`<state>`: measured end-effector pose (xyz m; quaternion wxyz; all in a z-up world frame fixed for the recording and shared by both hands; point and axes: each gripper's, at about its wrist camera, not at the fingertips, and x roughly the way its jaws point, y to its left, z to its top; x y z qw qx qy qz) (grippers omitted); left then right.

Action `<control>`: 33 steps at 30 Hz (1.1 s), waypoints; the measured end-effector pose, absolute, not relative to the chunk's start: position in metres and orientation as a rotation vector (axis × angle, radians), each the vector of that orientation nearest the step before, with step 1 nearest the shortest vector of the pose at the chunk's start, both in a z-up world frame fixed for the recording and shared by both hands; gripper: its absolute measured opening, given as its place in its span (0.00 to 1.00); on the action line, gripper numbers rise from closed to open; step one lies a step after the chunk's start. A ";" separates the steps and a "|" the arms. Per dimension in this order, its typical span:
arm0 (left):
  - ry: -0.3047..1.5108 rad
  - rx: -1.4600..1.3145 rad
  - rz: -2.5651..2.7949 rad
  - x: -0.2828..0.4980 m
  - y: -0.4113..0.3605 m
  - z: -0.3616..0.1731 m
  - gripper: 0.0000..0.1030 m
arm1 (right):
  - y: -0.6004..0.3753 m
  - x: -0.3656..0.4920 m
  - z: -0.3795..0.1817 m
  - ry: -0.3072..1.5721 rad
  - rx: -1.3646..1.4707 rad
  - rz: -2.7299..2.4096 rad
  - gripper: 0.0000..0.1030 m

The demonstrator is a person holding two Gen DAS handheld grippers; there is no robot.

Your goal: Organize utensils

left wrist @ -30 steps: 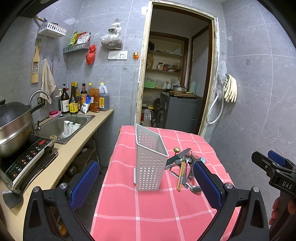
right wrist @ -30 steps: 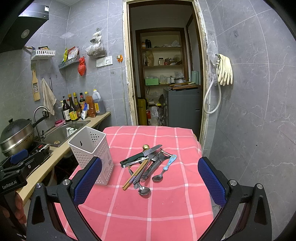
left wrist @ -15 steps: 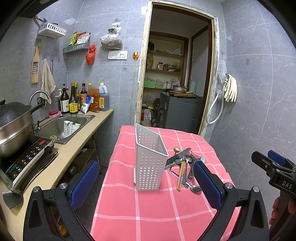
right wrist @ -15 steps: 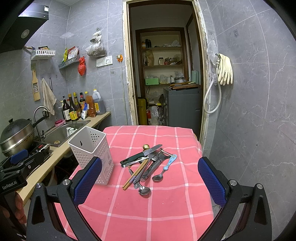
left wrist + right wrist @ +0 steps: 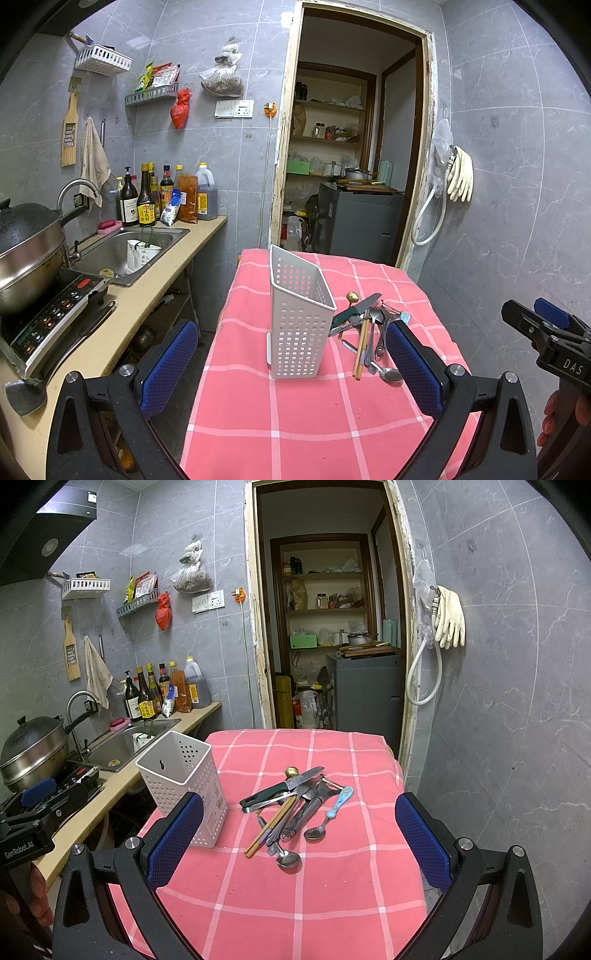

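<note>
A white perforated utensil holder (image 5: 301, 317) (image 5: 184, 782) stands upright on the pink checked tablecloth (image 5: 306, 417) (image 5: 295, 897). To its right lies a heap of utensils (image 5: 367, 332) (image 5: 291, 808): a green-handled knife (image 5: 280, 790), wooden chopsticks (image 5: 271, 827), metal spoons (image 5: 288, 858) and a blue-handled spoon (image 5: 338, 805). My left gripper (image 5: 291, 367) is open, held short of the holder. My right gripper (image 5: 299, 840) is open too, held above the near table edge in front of the heap. Neither holds anything.
A counter (image 5: 122, 306) runs along the left with a sink (image 5: 122, 251), an induction hob (image 5: 48, 321), a lidded pot (image 5: 26, 254) and bottles (image 5: 147, 203). A doorway (image 5: 325, 627) opens behind the table. A tiled wall (image 5: 498, 701) with rubber gloves (image 5: 448, 616) is close on the right.
</note>
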<state>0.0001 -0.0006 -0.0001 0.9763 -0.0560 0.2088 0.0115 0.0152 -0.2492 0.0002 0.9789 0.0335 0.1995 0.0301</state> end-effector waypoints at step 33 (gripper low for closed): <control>0.464 -0.121 -0.265 0.093 -0.025 0.025 0.99 | -0.296 0.083 0.004 0.509 0.216 0.043 0.99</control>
